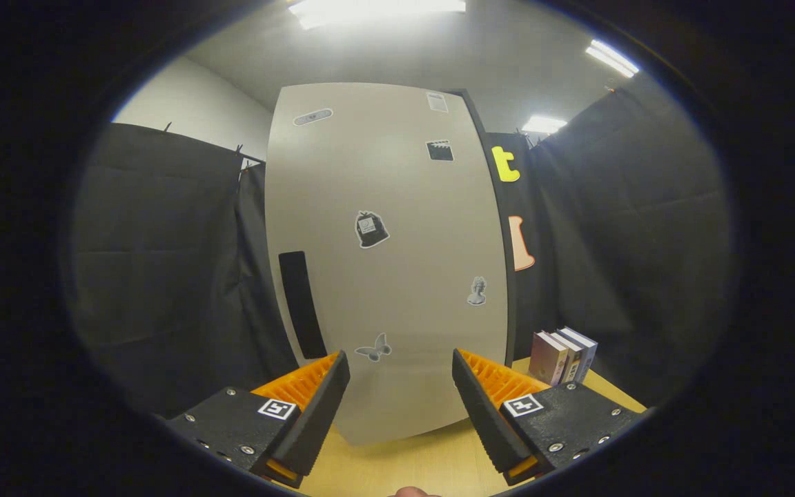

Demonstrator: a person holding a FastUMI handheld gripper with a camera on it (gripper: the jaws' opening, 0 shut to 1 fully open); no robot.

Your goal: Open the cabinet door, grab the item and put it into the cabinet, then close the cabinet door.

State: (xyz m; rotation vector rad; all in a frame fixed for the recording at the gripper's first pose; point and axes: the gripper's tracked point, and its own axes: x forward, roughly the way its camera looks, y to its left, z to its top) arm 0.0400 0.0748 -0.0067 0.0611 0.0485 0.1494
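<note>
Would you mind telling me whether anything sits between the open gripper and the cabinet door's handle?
Nothing visible does. The gripper is open with nothing between its fingers, and the cabinet door stands shut just ahead. Its dark handle is unobstructed; the books stand off beside the cabinet.

Closed cabinet door (387,262): interior concealed.
Stickers (371,229) too small to identify; books (563,355) show spines only, titles illegible.
</note>
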